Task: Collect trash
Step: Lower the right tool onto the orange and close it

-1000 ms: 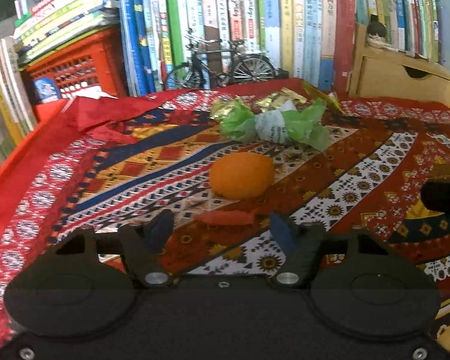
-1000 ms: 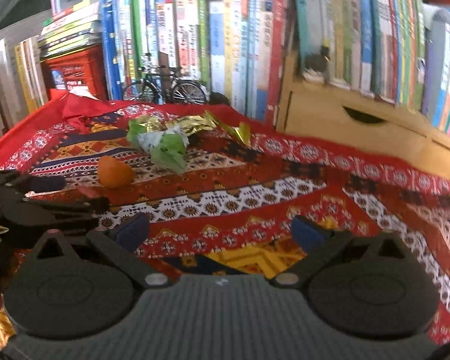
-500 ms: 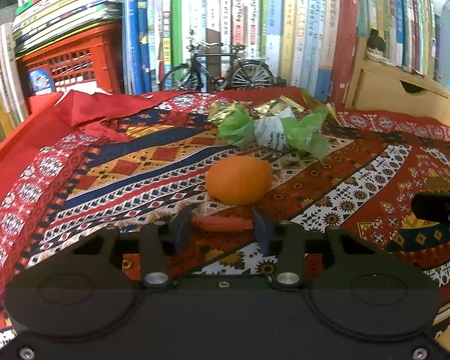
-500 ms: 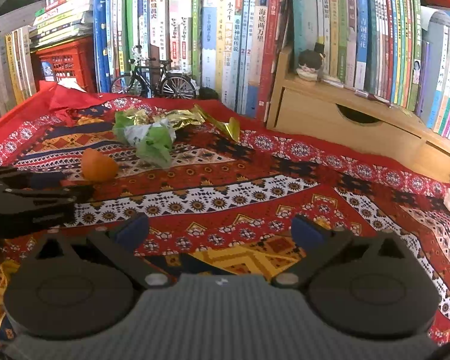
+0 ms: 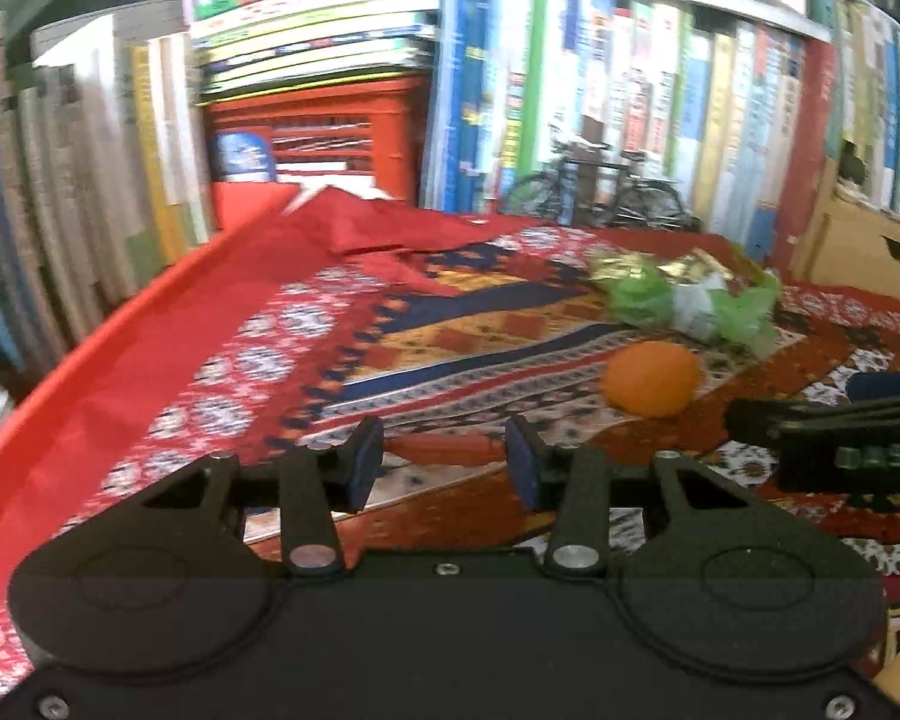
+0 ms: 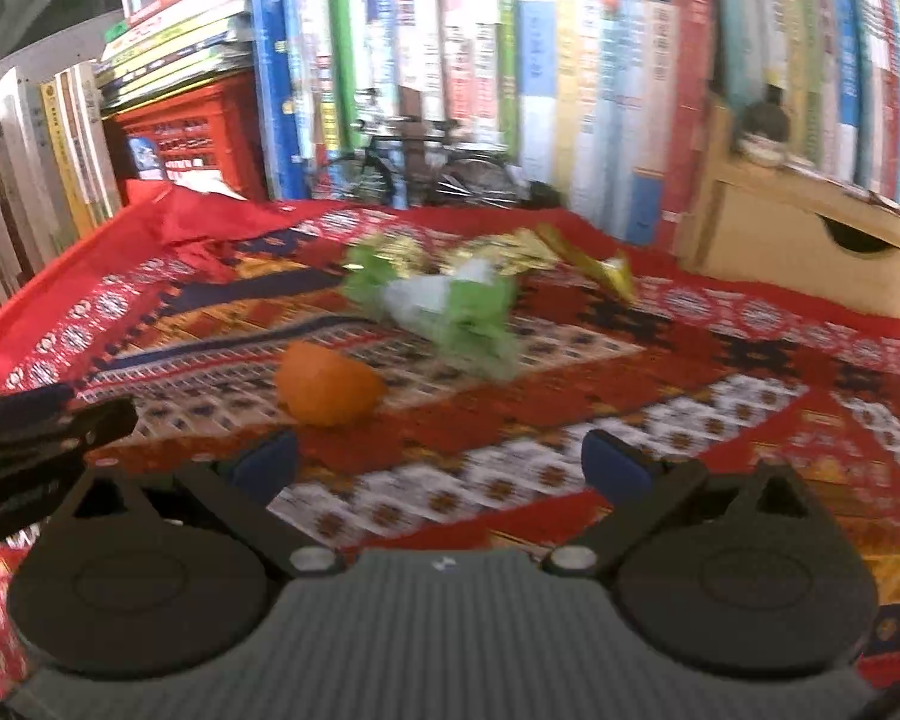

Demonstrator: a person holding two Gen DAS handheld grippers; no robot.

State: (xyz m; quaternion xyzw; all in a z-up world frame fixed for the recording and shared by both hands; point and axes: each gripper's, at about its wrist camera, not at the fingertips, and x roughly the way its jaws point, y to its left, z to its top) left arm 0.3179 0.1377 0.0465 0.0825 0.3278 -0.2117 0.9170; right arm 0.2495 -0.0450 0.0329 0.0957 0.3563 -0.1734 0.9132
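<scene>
Left gripper [image 5: 444,462]: its two blue-padded fingers are clamped on the ends of a small orange-red wrapper [image 5: 447,449], which spans the gap between them, lifted clear of the cloth.
Right gripper [image 6: 441,462]: fingers wide apart, nothing between them; only patterned cloth [image 6: 570,420] shows in the gap.
Orange [image 5: 651,378]: sits on the cloth, ahead and right of the left fingers; in the right view the orange [image 6: 327,384] lies just ahead of the left-side finger, apart from it.
Green wrapper [image 6: 450,306]: crumpled green and white, on the cloth beyond the orange, straight ahead of the right fingers; in the left view it [image 5: 696,306] is far ahead and to the right.
Gold wrapper [image 6: 510,252]: just behind the green one, touching it.
Left view only: the held wrapper; the right gripper's dark finger [image 5: 822,414] coming in from the right edge, near the orange.
Right view only: the held wrapper is hidden; the left gripper's black body [image 6: 36,432] enters at the left edge; a gold strip [image 6: 600,267] trails to the right of the pile.
Background, both views: a row of books [image 6: 510,60], a red crate [image 6: 192,132], a toy bicycle [image 6: 420,174], a wooden drawer box [image 6: 810,240]. Both pictures are blurred.
</scene>
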